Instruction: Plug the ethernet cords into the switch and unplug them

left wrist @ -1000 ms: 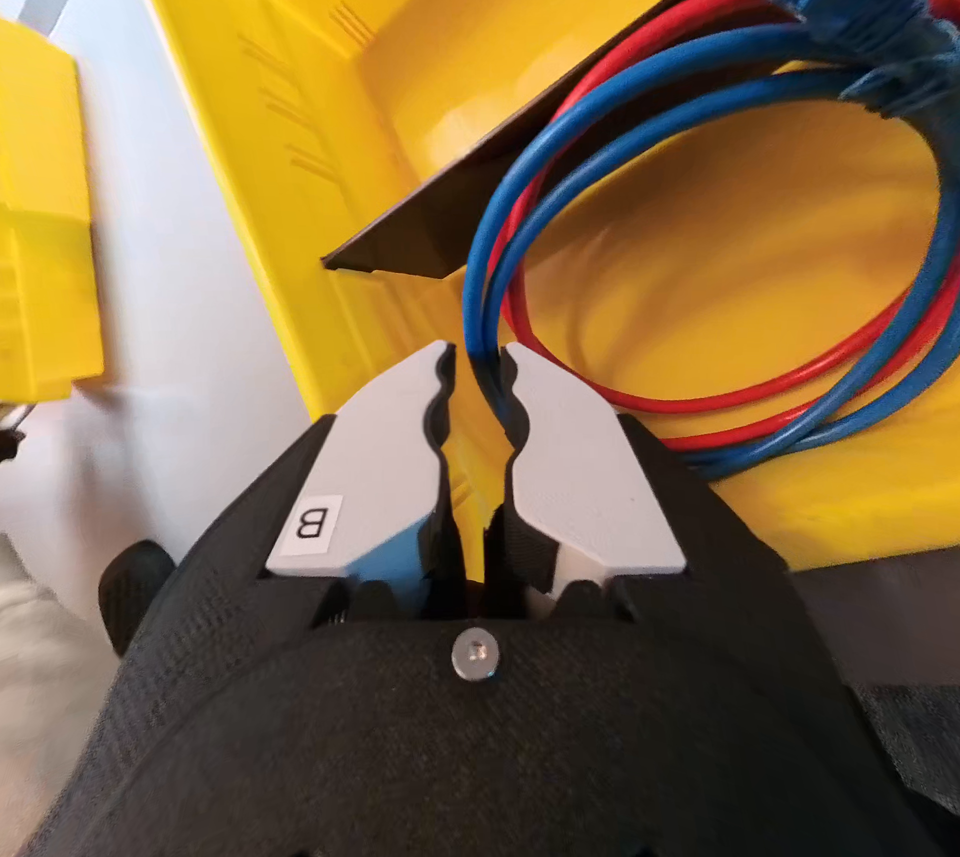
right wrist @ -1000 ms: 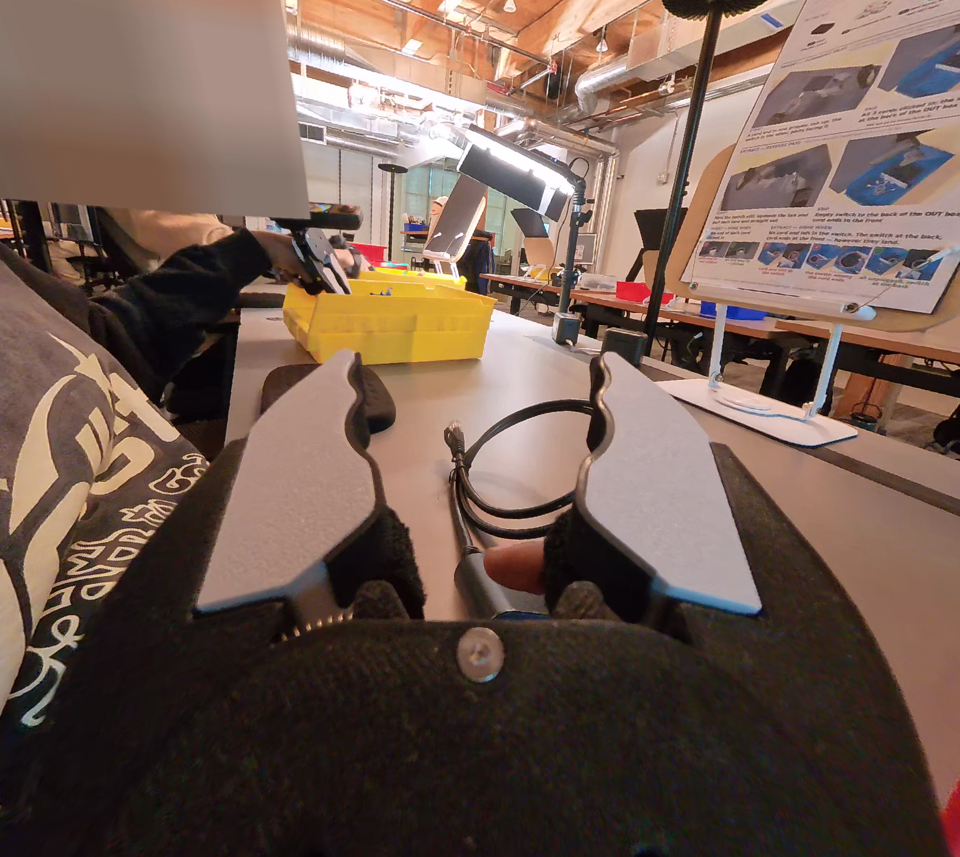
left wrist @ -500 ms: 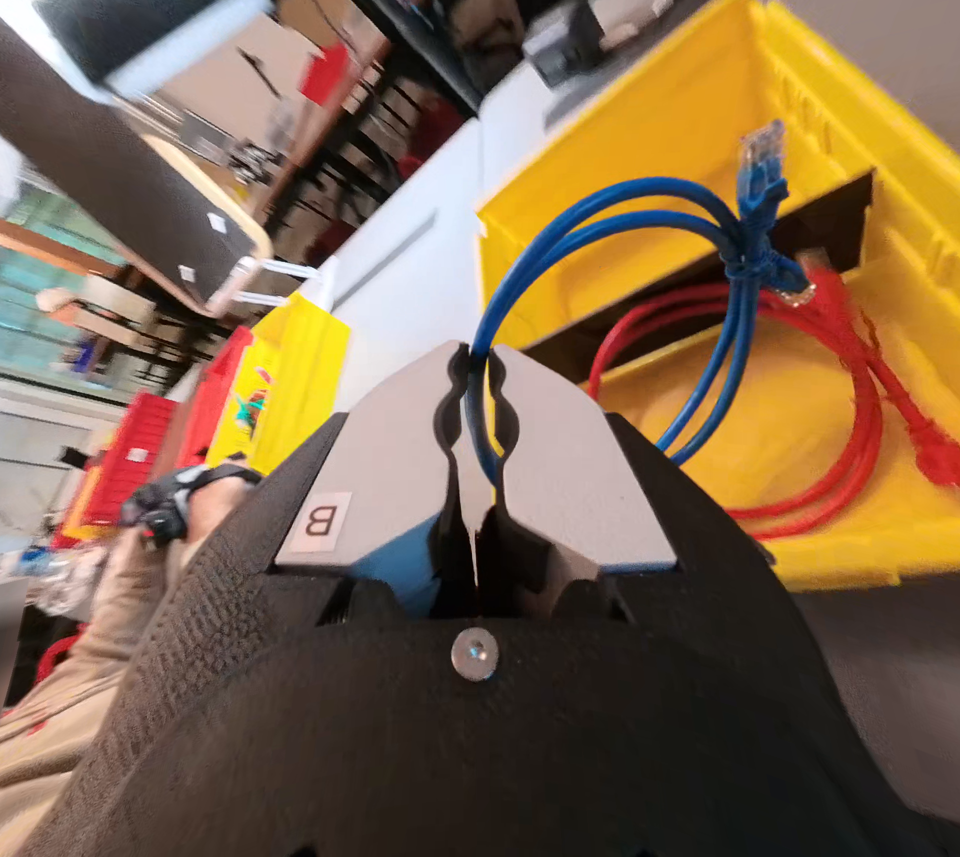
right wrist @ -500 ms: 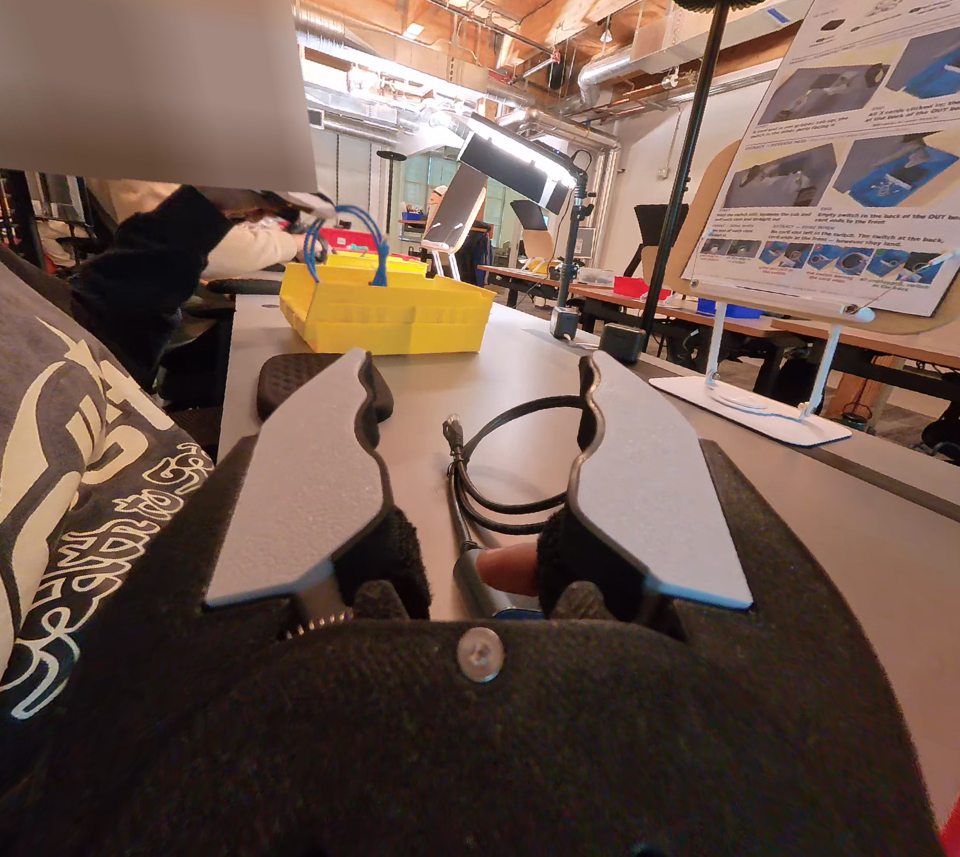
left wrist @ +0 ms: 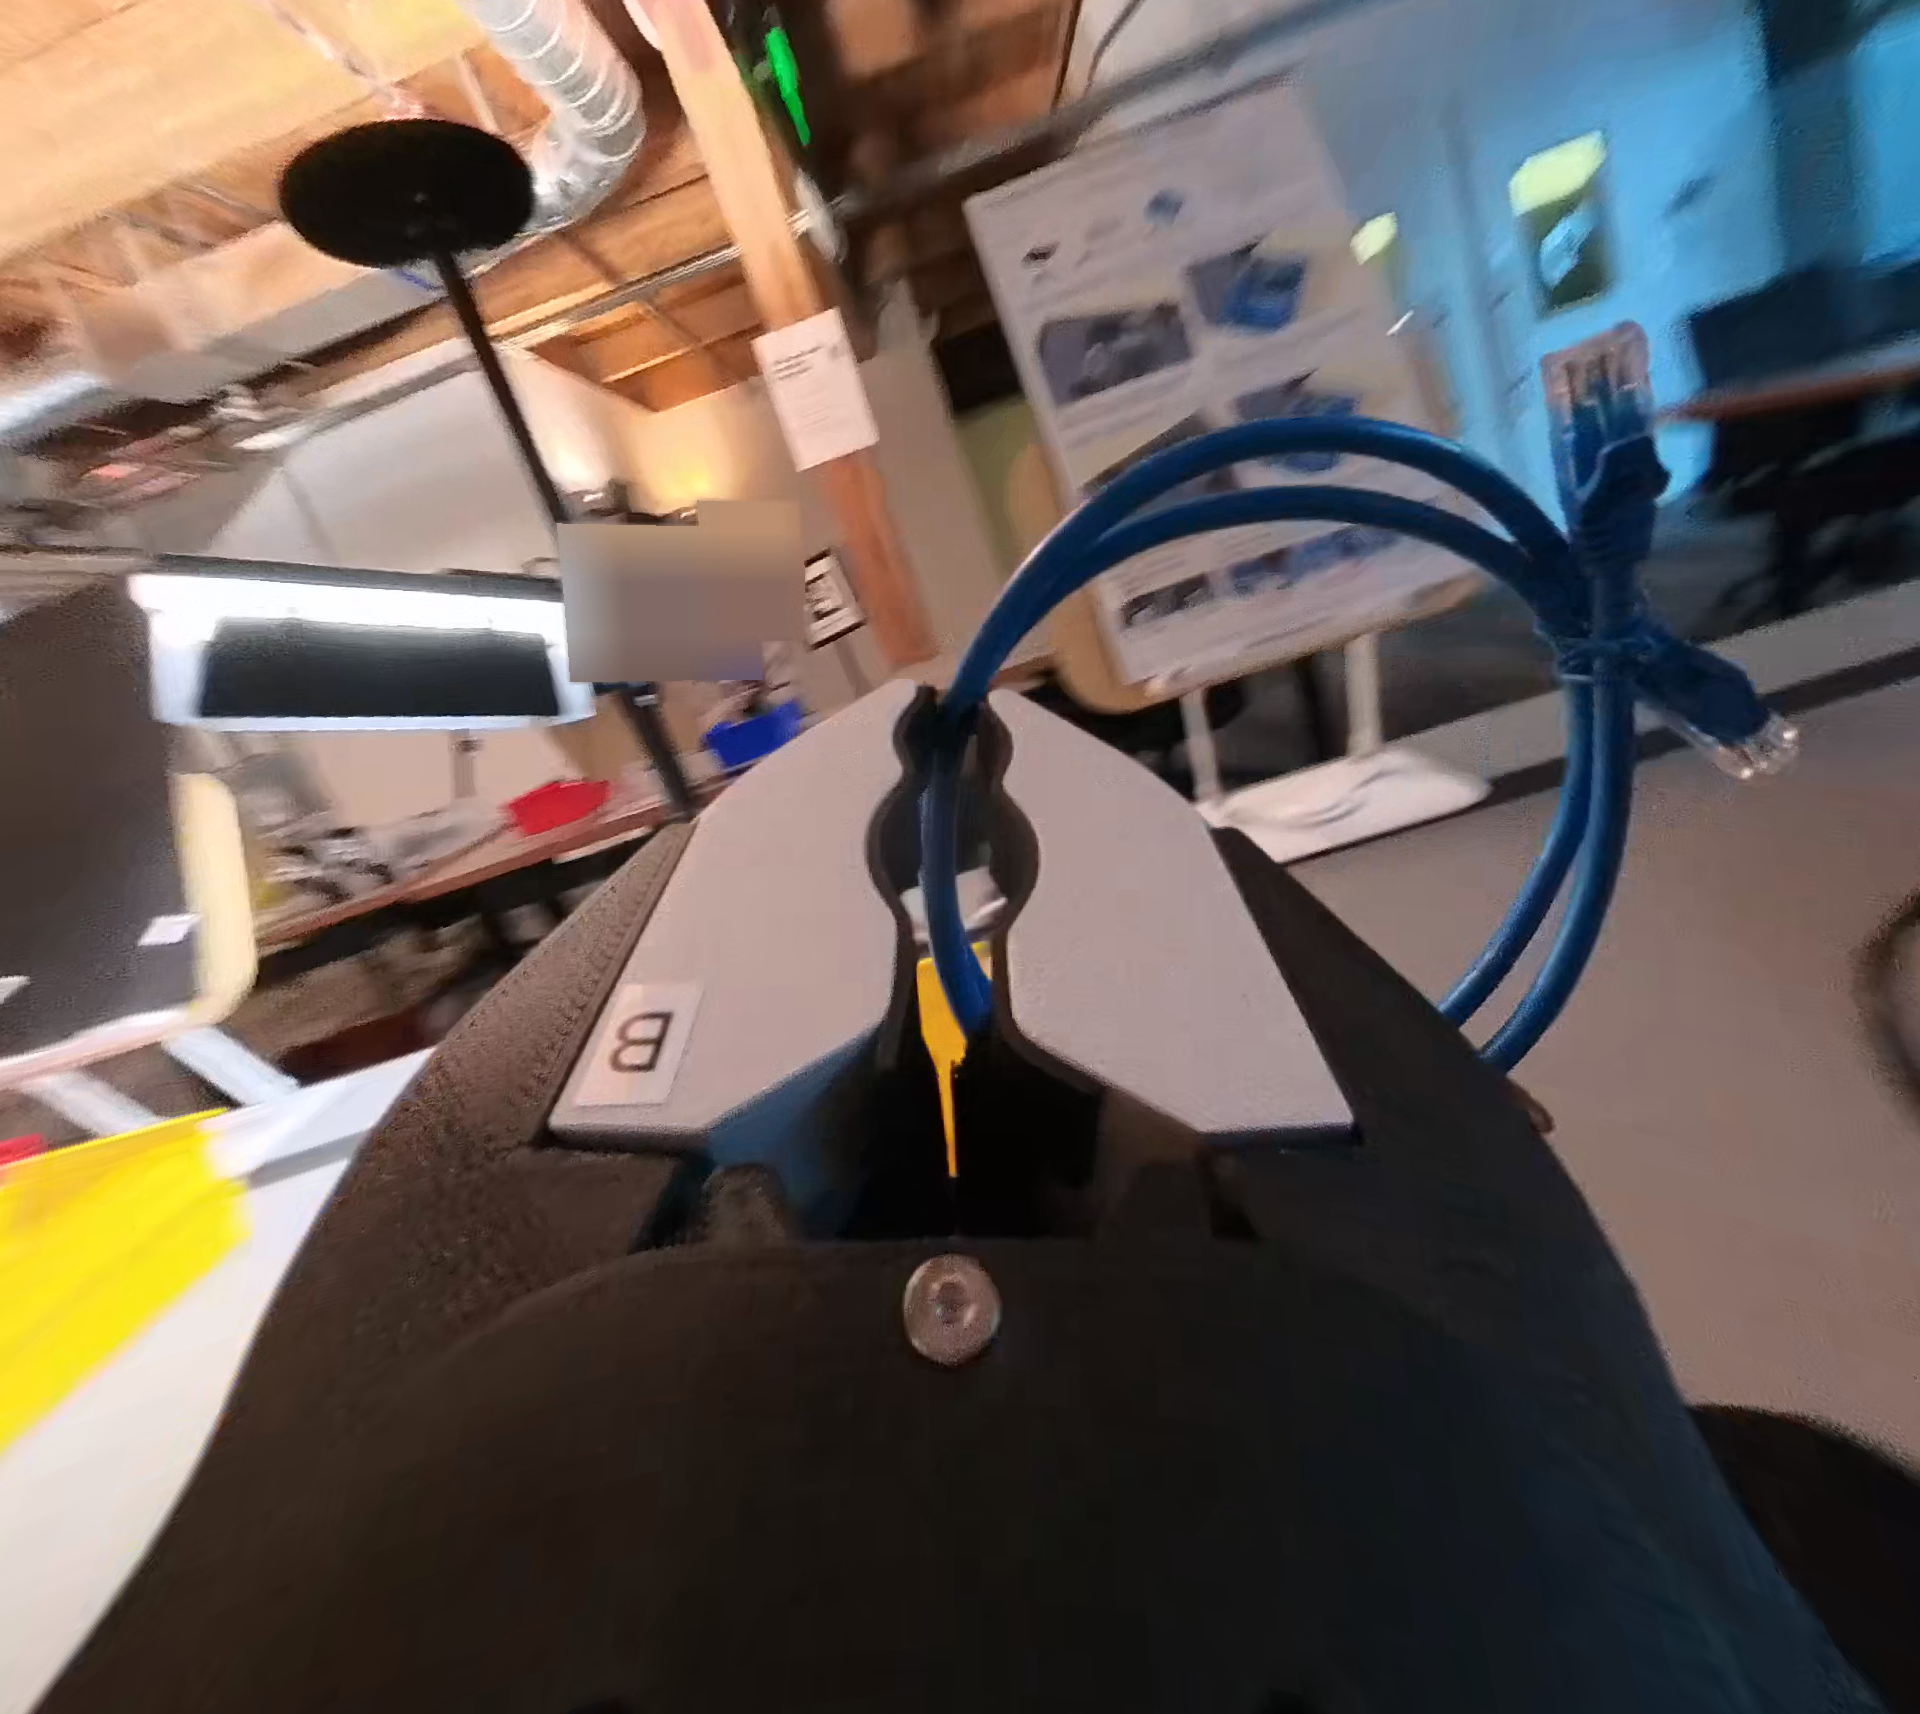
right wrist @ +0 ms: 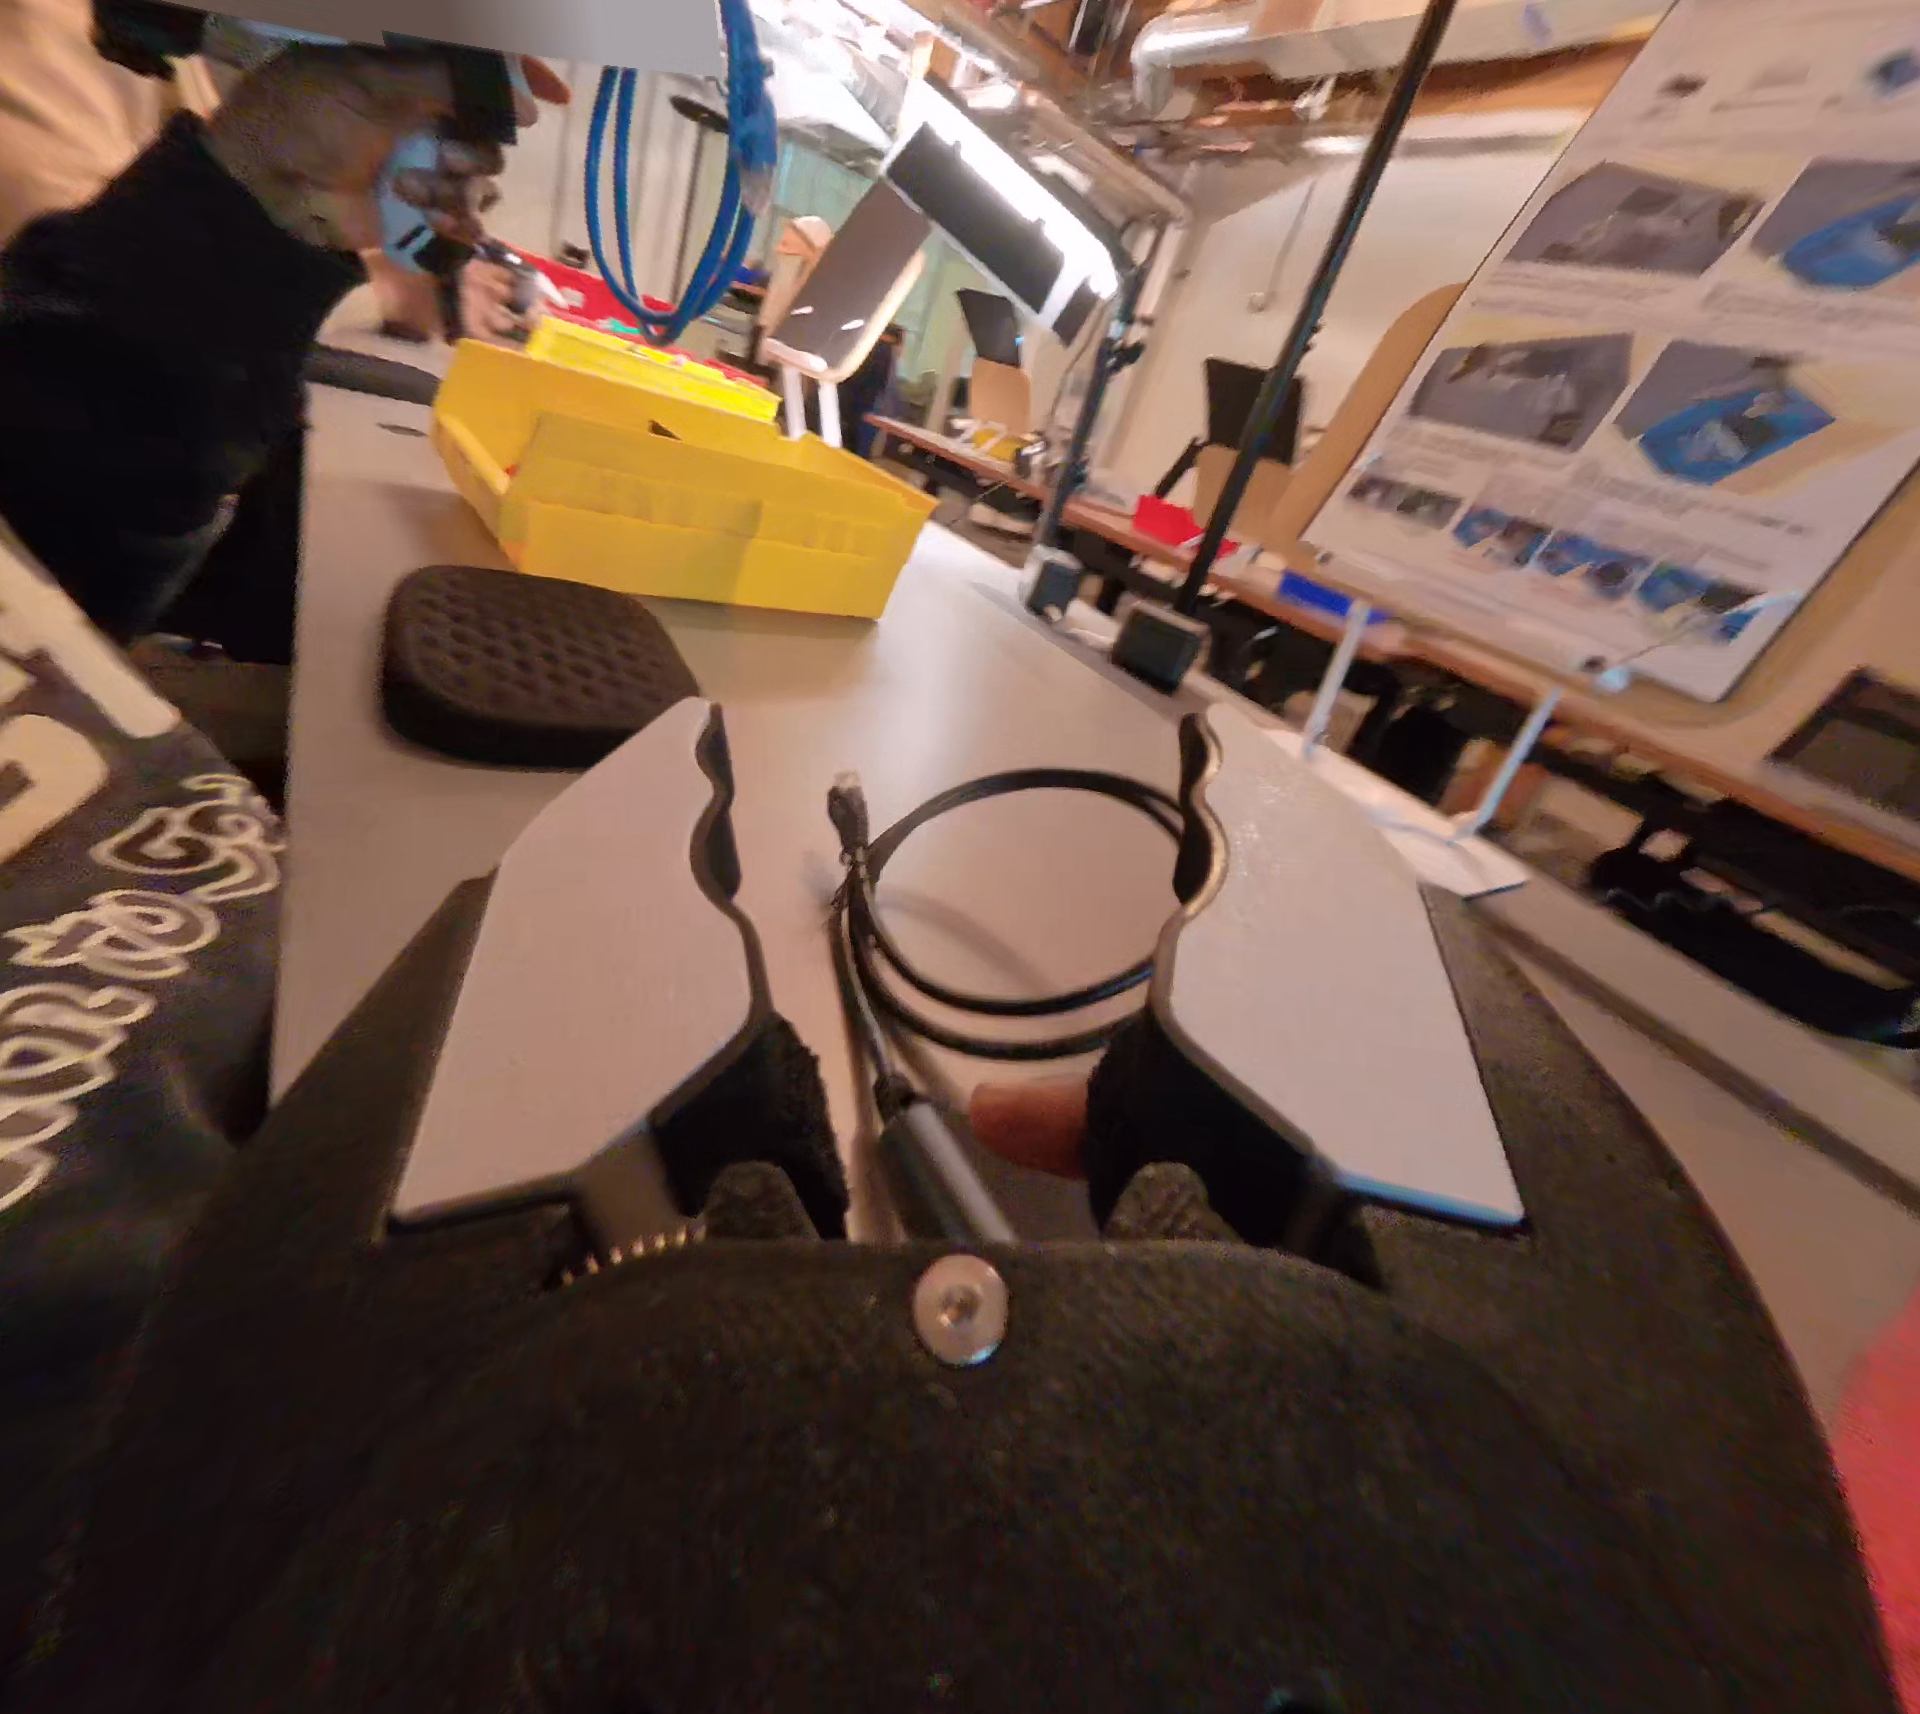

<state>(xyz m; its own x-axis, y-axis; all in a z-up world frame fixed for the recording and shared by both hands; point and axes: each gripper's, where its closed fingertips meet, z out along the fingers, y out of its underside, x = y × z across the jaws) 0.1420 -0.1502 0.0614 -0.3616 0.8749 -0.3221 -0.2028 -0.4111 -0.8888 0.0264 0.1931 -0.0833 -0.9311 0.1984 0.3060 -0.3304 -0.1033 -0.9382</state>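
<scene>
My left gripper (left wrist: pixel 954 729) is shut on a coiled blue ethernet cord (left wrist: pixel 1351 469) and holds it in the air, both clear plugs hanging at the right of the loop. The same blue cord (right wrist: pixel 665 210) shows in the right wrist view, lifted above the yellow bin (right wrist: pixel 686 511). My right gripper (right wrist: pixel 951 760) is open and empty, low over the grey table (right wrist: pixel 987 625). A coiled black cord (right wrist: pixel 997 916) lies on the table between its fingers. No switch shows in either view.
A black perforated pad (right wrist: pixel 520 656) lies left of the black cord, in front of the bin. A black pole with a round top (right wrist: pixel 1351 210) and an instruction board on a white stand (right wrist: pixel 1662 376) rise at the right. A person's dark sleeve (right wrist: pixel 156 376) is at the left. Across from one pair of fingers to the other is roughly 40 centimeters.
My left gripper has closed on the blue cord, lifted it out of the yellow bin and swung up and away from it. The red cord stayed in the bin. My right gripper tilted slightly.
</scene>
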